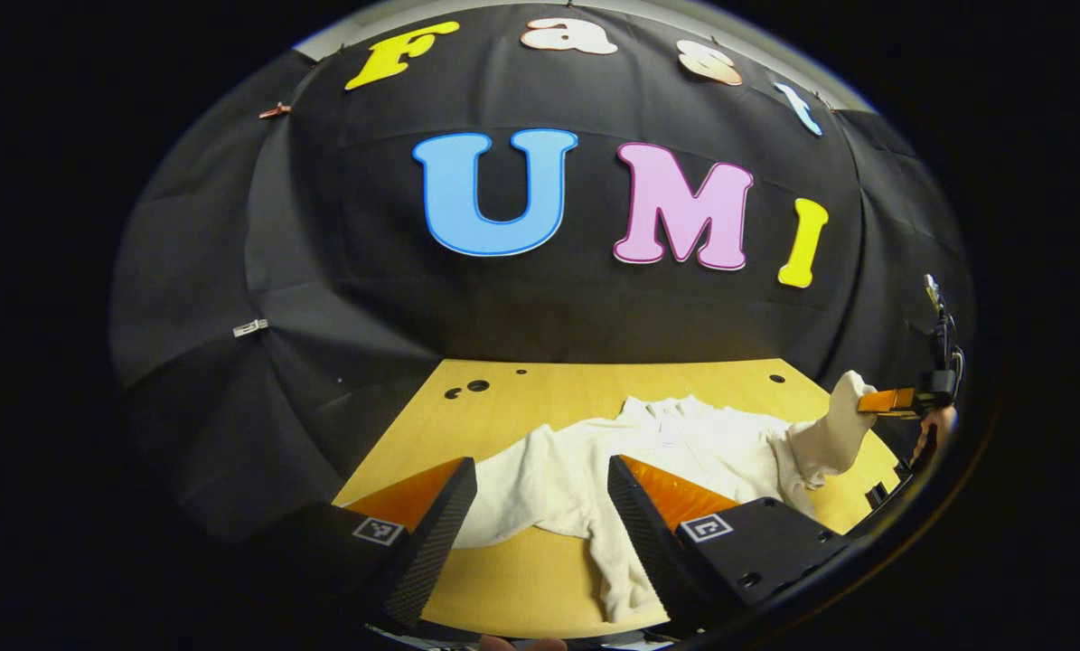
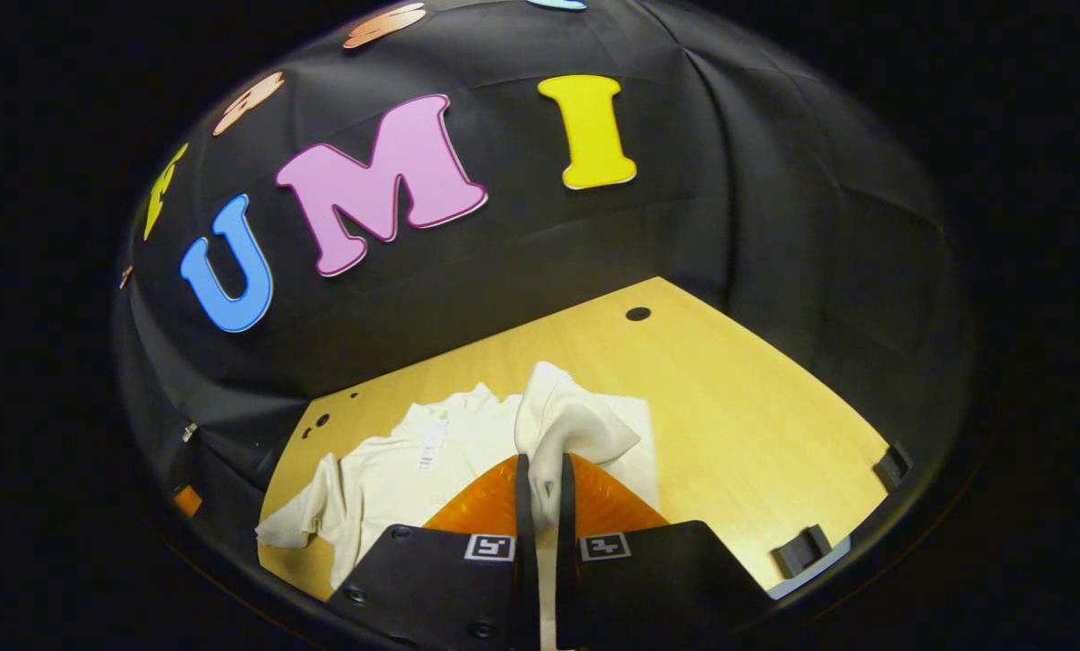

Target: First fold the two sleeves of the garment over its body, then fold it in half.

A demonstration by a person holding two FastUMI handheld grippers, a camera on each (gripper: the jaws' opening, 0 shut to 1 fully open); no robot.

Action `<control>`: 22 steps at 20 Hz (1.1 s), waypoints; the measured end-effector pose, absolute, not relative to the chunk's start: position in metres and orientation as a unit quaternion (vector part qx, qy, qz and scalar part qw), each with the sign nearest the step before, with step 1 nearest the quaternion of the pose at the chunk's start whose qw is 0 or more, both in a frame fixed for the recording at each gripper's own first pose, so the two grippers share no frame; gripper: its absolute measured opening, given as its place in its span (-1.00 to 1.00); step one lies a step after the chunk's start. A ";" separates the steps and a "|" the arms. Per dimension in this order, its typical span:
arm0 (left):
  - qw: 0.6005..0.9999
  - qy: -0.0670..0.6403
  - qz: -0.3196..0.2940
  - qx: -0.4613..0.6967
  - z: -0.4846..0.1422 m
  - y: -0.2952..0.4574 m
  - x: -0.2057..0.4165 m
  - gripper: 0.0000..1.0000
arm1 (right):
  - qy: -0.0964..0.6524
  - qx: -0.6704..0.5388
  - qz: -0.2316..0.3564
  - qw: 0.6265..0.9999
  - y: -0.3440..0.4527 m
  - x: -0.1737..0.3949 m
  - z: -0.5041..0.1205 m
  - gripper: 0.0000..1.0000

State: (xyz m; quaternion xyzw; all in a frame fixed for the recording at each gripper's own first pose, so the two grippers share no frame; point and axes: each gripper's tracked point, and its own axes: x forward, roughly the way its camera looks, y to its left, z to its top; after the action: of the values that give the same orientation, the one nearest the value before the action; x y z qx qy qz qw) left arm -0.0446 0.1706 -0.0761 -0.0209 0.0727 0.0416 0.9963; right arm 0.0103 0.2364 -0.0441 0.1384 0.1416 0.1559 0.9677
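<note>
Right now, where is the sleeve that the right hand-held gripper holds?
In the right gripper view, the sleeve is pinched in the right hand-held gripper, lifted over the garment.

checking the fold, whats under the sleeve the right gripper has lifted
The right gripper pinches the sleeve raised above the garment, which lies on the wooden table. What lies directly beneath the raised cloth is covered.

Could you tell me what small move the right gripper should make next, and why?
Probably carry the sleeve inward over the garment's body and lay it down. The right gripper is shut on that sleeve, lifted off the table, while the left gripper hangs open above the other sleeve, which lies unfolded.
</note>
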 end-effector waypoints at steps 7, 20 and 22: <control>0.994 0.083 0.072 -0.028 -0.093 0.226 -0.061 0.90 | 0.156 0.133 0.226 0.952 0.361 0.009 -0.048 -0.77; 0.981 0.113 0.146 -0.063 -0.144 0.317 -0.071 0.90 | 0.275 0.064 0.222 0.933 0.458 0.012 -0.150 -0.77; 0.979 0.120 0.150 -0.063 -0.153 0.325 -0.067 0.91 | 0.292 0.059 0.217 0.930 0.464 0.012 -0.162 -0.77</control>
State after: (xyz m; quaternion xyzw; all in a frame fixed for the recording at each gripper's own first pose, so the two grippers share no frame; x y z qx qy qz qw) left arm -0.0665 0.3255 -0.1530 -0.0633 0.1205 0.1501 0.9793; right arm 0.0125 0.4642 -0.1624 0.0585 0.2919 0.2166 0.9298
